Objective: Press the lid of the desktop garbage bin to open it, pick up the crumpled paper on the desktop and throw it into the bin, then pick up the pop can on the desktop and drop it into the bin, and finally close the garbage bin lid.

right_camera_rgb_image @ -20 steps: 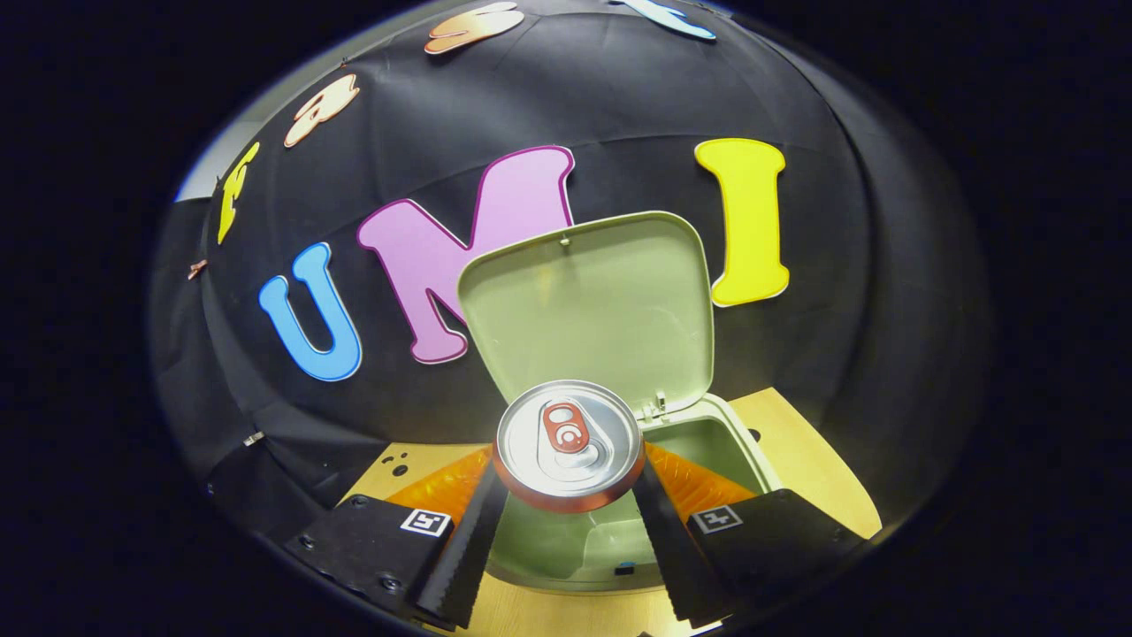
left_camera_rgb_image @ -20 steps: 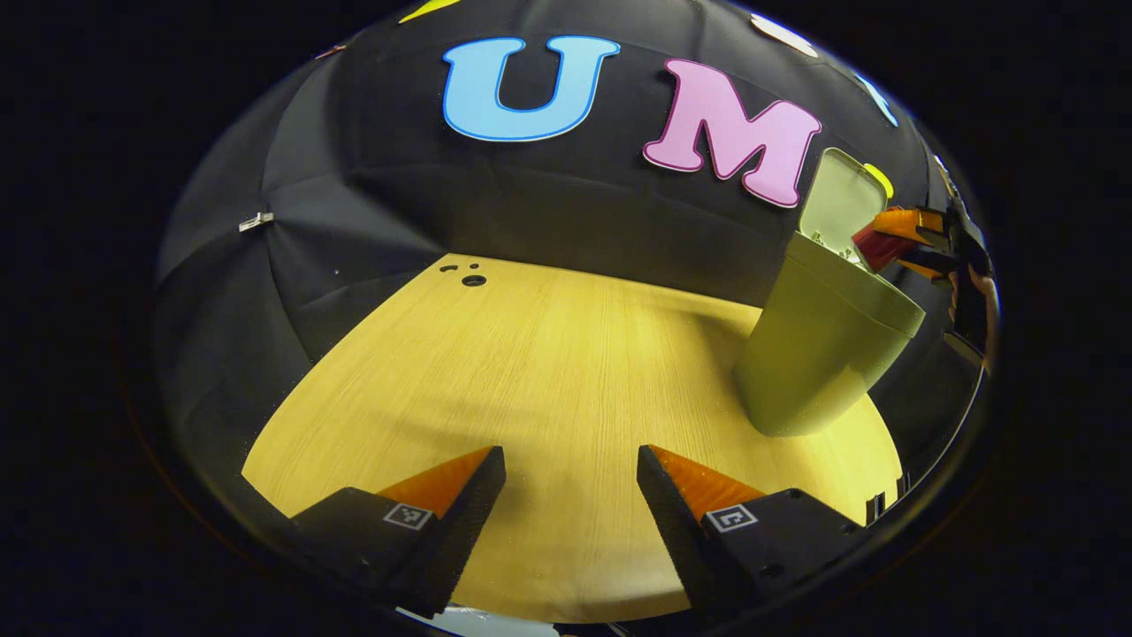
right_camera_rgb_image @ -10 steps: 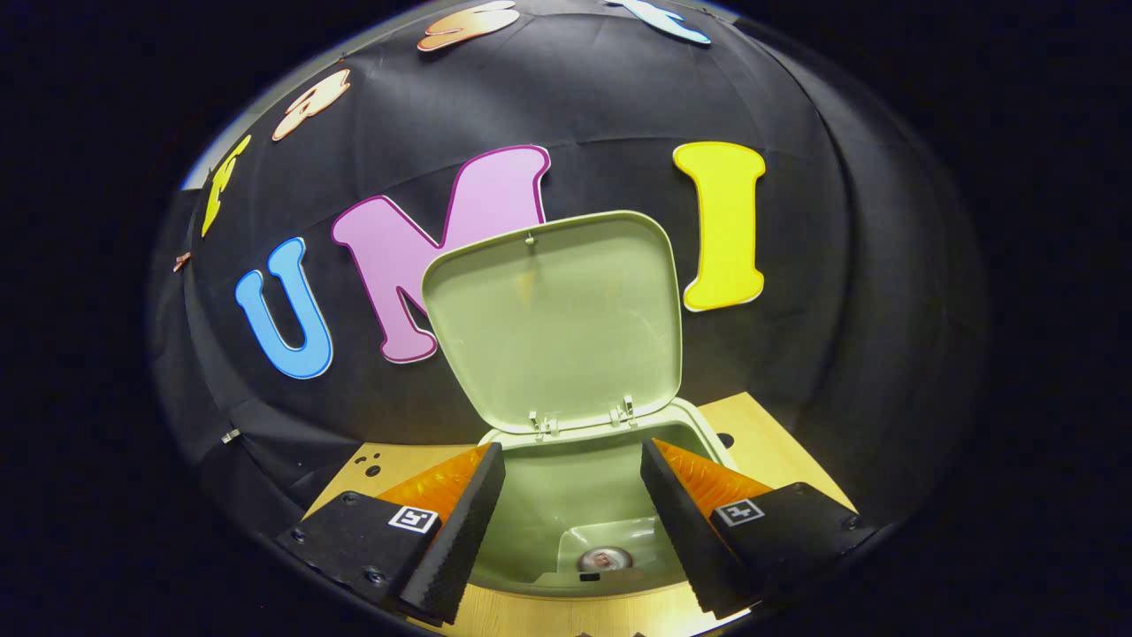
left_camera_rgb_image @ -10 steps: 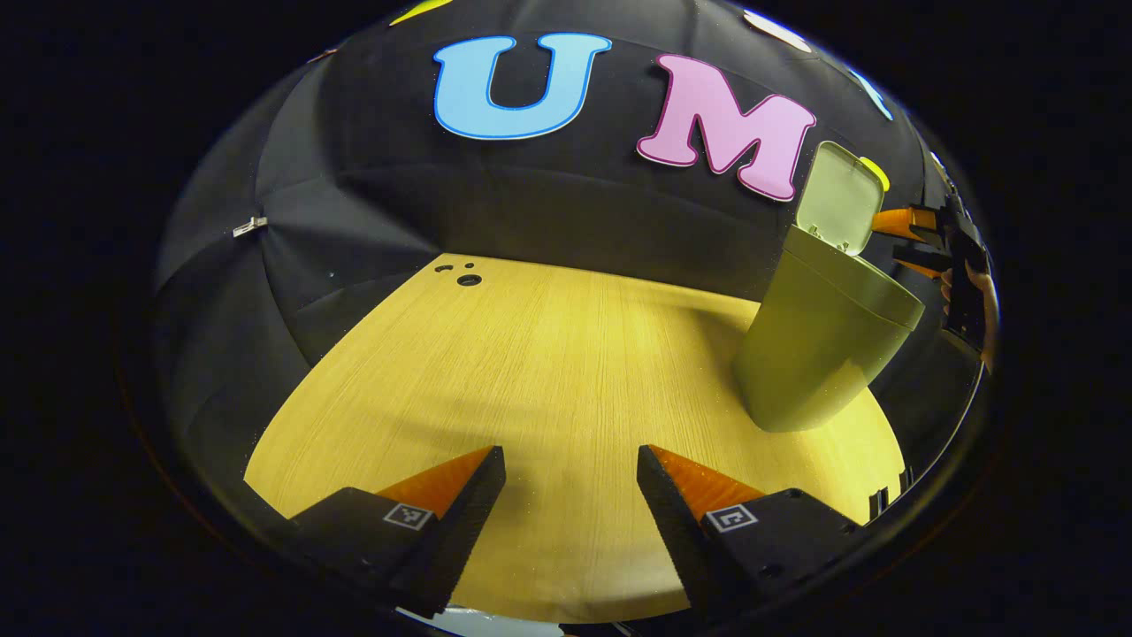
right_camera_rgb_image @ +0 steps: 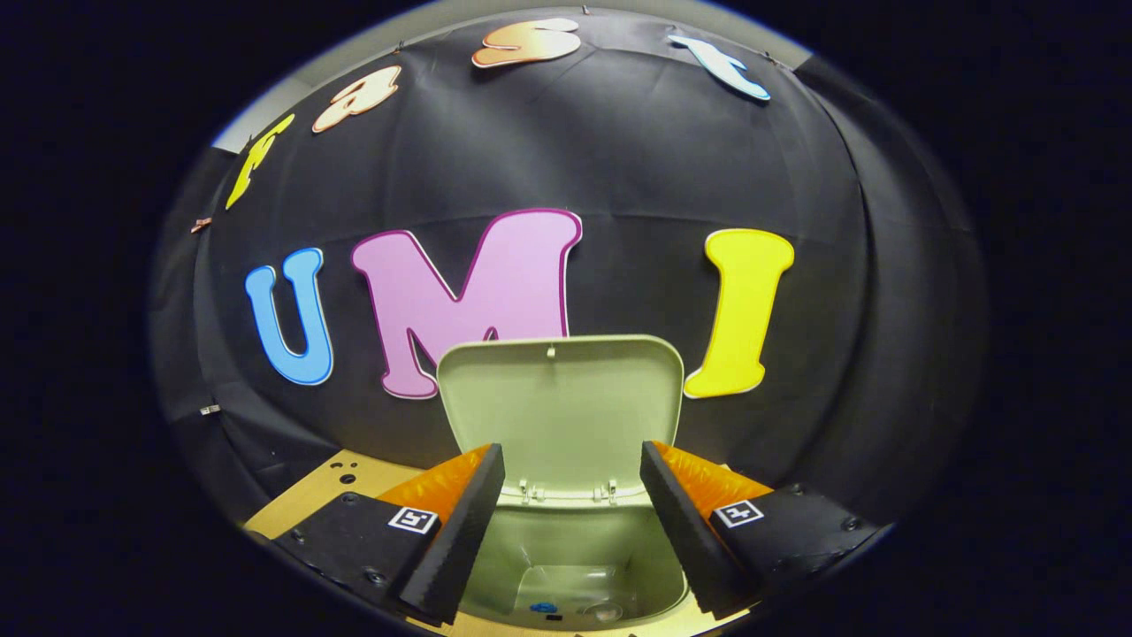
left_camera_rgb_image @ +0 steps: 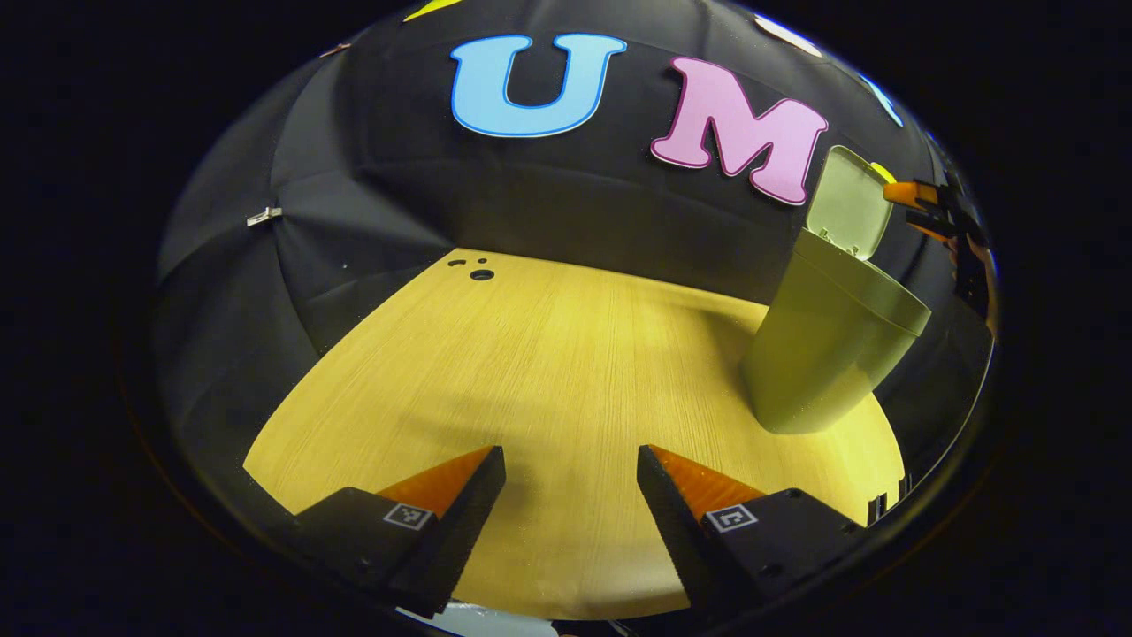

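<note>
Wooden tabletop (left_camera_rgb_image: pixel 566 354) below. Right gripper (right_camera_rgb_image: pixel 572 513) spread, empty, above bin (right_camera_rgb_image: pixel 575 566). Light stiff lid (right_camera_rgb_image: pixel 562 398) ahead; top edge best to push.

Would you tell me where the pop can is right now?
In the right gripper view, the pop can lies at the bottom of the open garbage bin, below the raised lid and between the right gripper's open fingers.

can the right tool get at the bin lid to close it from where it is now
Probably yes. The right tool is open and empty above the bin, and the lid stands upright just ahead of its fingers with nothing between them. It would likely have to rise over the lid's top edge to push it down.
</note>
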Tool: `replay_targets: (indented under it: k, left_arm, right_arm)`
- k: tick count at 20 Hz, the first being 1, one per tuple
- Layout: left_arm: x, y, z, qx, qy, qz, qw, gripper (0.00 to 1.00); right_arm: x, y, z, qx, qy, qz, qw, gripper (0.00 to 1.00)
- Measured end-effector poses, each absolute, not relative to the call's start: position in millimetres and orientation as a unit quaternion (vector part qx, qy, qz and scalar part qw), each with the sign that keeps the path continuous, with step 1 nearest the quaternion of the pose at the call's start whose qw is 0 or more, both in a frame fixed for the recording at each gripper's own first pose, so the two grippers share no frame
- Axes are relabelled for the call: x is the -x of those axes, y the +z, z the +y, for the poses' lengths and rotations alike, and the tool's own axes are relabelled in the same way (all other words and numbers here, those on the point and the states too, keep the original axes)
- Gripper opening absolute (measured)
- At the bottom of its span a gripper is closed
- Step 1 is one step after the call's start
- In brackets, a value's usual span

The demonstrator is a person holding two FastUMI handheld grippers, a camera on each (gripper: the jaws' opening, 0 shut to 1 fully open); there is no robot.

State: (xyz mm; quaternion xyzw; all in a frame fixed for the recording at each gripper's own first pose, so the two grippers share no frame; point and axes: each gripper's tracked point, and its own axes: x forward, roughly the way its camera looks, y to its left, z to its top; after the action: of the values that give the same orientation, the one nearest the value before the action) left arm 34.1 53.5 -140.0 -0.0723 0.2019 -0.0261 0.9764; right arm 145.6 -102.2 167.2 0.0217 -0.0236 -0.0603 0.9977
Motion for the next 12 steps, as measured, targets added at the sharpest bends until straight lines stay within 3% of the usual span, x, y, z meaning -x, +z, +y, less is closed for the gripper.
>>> replay_targets:
  k: [12]
  left_arm:
    - [7, -149, 38, 0.101, 0.06, 0.188, 0.975, 0.96]
  right_arm:
    - [-193, 249, -106, 0.013, -0.033, -0.068, 0.997, 0.96]
